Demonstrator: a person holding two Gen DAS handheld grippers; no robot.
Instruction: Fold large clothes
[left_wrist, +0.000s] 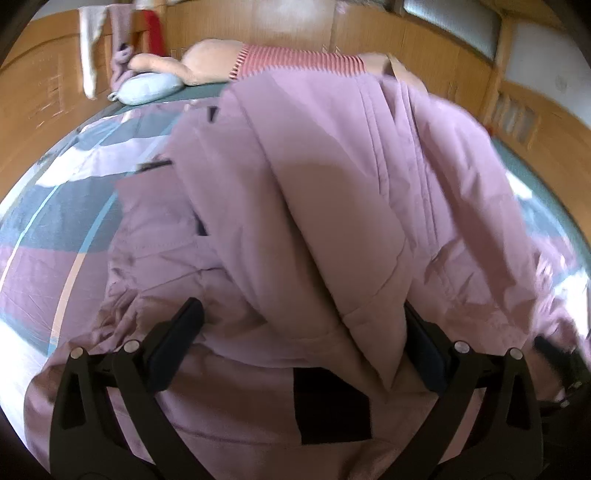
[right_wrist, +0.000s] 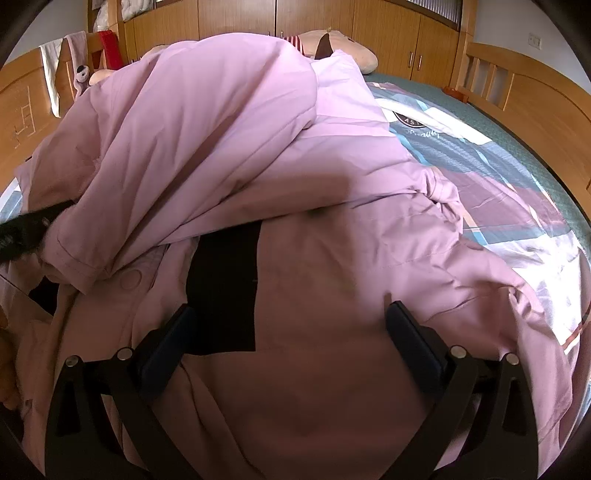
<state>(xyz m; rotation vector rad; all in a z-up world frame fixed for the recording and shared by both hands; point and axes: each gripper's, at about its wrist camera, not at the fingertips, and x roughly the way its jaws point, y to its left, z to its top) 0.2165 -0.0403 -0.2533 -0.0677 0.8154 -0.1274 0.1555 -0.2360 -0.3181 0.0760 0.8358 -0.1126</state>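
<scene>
A large pink padded jacket (left_wrist: 295, 192) lies spread on the bed and fills both views (right_wrist: 229, 122). It has a black rectangular patch (left_wrist: 332, 402) that also shows in the right wrist view (right_wrist: 225, 284). One sleeve is folded across the body, its cuff near the left gripper. My left gripper (left_wrist: 303, 325) is open just above the jacket, with the sleeve cuff between its fingers. My right gripper (right_wrist: 288, 314) is open over the jacket's lower part, beside the patch. The other gripper shows as a dark blur at each view's edge.
The bed has a patterned purple, blue and white sheet (right_wrist: 498, 177). A large plush toy (left_wrist: 207, 62) and a pale blue pillow (left_wrist: 147, 88) lie at its head. A wooden headboard (left_wrist: 44, 85) with hanging clothes and wooden wardrobes (right_wrist: 388, 33) surround the bed.
</scene>
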